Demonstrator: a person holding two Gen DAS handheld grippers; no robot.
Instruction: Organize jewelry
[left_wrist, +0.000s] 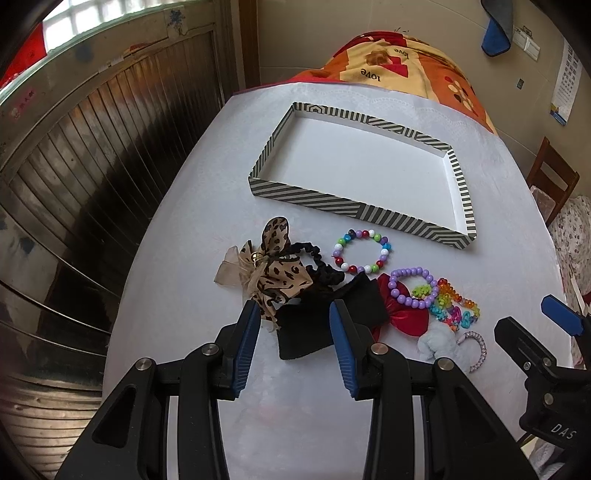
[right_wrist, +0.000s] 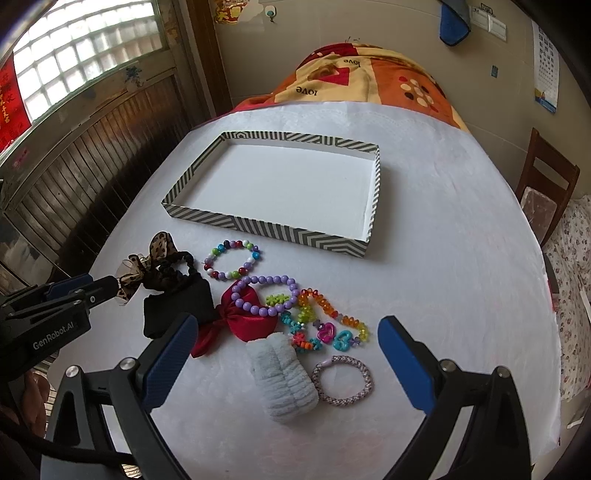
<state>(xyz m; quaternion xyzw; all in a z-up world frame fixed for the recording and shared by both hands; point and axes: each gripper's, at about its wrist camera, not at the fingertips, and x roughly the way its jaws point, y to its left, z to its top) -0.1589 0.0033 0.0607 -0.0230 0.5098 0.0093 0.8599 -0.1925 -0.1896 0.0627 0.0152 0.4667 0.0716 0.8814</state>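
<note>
Right wrist view: four bead bracelets, one braided pink ring (right_wrist: 341, 380), three bows, one grey scrunchie (right_wrist: 282, 380) lie on the white bench (right_wrist: 443, 258). The striped cardboard tray (right_wrist: 266, 227) holds nothing. Both tools, left tool (left_wrist: 293, 328) and right tool (right_wrist: 288, 354), are spread, pinching nothing.

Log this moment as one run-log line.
stage: start | left gripper: open, over black cloth | right gripper: open, holding nothing | striped tray: empty | jewelry: all on table
</note>
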